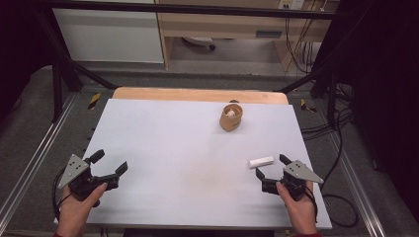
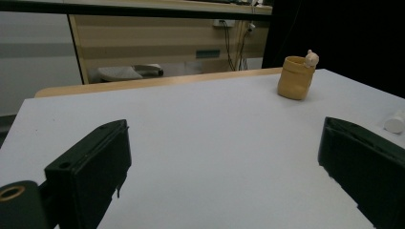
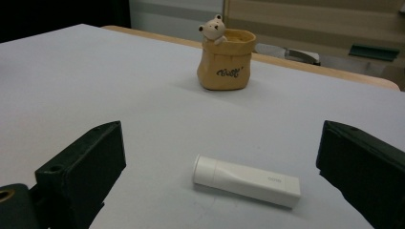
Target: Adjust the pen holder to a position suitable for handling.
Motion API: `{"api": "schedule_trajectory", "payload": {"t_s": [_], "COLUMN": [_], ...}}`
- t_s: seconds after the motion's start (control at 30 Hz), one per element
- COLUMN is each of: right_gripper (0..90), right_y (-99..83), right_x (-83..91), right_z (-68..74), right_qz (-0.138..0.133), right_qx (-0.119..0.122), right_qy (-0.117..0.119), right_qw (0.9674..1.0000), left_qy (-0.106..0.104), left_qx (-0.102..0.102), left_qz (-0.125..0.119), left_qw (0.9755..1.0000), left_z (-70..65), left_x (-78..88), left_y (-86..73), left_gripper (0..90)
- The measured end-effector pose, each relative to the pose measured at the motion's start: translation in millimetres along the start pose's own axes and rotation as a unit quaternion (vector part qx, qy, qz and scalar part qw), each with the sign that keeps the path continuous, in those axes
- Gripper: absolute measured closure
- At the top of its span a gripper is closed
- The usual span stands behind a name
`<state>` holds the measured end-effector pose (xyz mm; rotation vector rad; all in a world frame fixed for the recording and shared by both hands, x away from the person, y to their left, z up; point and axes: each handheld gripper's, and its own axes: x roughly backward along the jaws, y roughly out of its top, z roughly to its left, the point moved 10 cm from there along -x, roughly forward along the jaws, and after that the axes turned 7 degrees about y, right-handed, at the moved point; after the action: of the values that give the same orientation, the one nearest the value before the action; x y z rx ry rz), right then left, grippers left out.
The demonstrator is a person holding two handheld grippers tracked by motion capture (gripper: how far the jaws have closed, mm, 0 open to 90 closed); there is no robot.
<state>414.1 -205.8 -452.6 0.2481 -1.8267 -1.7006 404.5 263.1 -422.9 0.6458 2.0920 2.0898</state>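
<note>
Hovering low over the near right corner of the table, the right gripper [image 1: 271, 169] has its jaws spread wide and nothing between them yet. Its own view says it all: a white stick-shaped thing [image 3: 246, 180], looks like a little capped tube or eraser case, is lying flat on the white tabletop [image 1: 188, 148] just ahead of the two black jaws, roughly centred in the gap but not touched. From the high view it sits just beyond the jaw tips, lying nearly crosswise to the gripper.

The left gripper [image 1: 109, 162] is parked over the near left corner, also wide open and empty, well apart from everything.

Farther back, toward the far right of the table, there's a small tan pot shaped like a sack [image 3: 225, 59] with a tiny bear figure [image 3: 213, 29] peeking over its rim. It stands upright.

So this reads like the approach step of a pick, and the likely plan is the stick going into that pot, though that's a guess. Next move calls for pushing the right gripper forward and down so the jaws straddle the stick across its narrow sides, then closing. It's smooth and could skid or roll if one jaw touches first.
</note>
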Motion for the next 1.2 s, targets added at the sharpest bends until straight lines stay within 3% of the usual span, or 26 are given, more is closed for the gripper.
{"api": "schedule_trajectory", "payload": {"t_s": [0.27, 0.37, 0.4, 0.43, 0.47, 0.57, 0.7, 0.8, 0.93, 0.97, 1.2], "right_gripper": [2.4, 3.3, 3.3, 3.7, 4.0, 5.2, 8.0, 13.3, 22.8, 31.7, 65.5], "right_y": [-10.8, -21.3, -21.3, -28.4, -30.4, -29.8, -16.3, -2.5, 7.0, 11.7, 22.0], "right_x": [-3.7, -7.0, -7.0, -8.7, -9.0, -10.1, -11.5, -12.8, -15.9, -18.4, -24.6], "right_z": [-0.8, 2.5, 2.5, 9.4, 12.5, 17.4, 12.4, 6.5, 0.1, -4.8, -40.9], "right_qz": [0.031, 0.065, 0.065, 0.088, 0.095, 0.100, 0.074, 0.052, 0.047, 0.049, 0.048], "right_qx": [-0.012, -0.022, -0.022, -0.021, -0.020, -0.002, -0.011, -0.011, 0.003, 0.001, 0.010], "right_qy": [0.000, 0.005, 0.005, 0.016, 0.022, 0.024, 0.018, 0.008, -0.005, -0.007, -0.026], "right_qw": [0.9994, 0.9977, 0.9977, 0.9957, 0.9950, 0.9947, 0.9971, 0.9986, 0.9989, 0.9988, 0.9984], "left_qy": [0.000, 0.001, 0.001, 0.001, 0.001, 0.001, 0.002, 0.002, 0.001, 0.001, 0.002], "left_qx": [-0.002, -0.002, -0.002, -0.003, -0.003, -0.003, -0.002, -0.002, -0.003, -0.003, -0.003], "left_qz": [0.006, 0.011, 0.011, 0.012, 0.013, 0.014, 0.014, 0.017, 0.017, 0.017, 0.018], "left_qw": [1.0000, 0.9999, 0.9999, 0.9999, 0.9999, 0.9999, 0.9999, 0.9999, 0.9998, 0.9998, 0.9998], "left_z": [-0.2, -0.1, -0.1, 0.0, 0.1, 0.2, 0.4, 0.3, -0.2, 0.0, 0.4], "left_x": [0.0, -0.3, -0.3, -0.7, -0.8, -0.8, -0.8, -1.5, -1.2, -1.1, -1.6], "left_y": [-2.0, -3.4, -3.4, -4.1, -4.3, -4.8, -5.1, -6.0, -6.2, -6.3, -6.7], "left_gripper": [4.1, 4.2, 4.2, 4.2, 4.2, 4.2, 4.2, 4.2, 4.2, 4.2, 4.2]}}
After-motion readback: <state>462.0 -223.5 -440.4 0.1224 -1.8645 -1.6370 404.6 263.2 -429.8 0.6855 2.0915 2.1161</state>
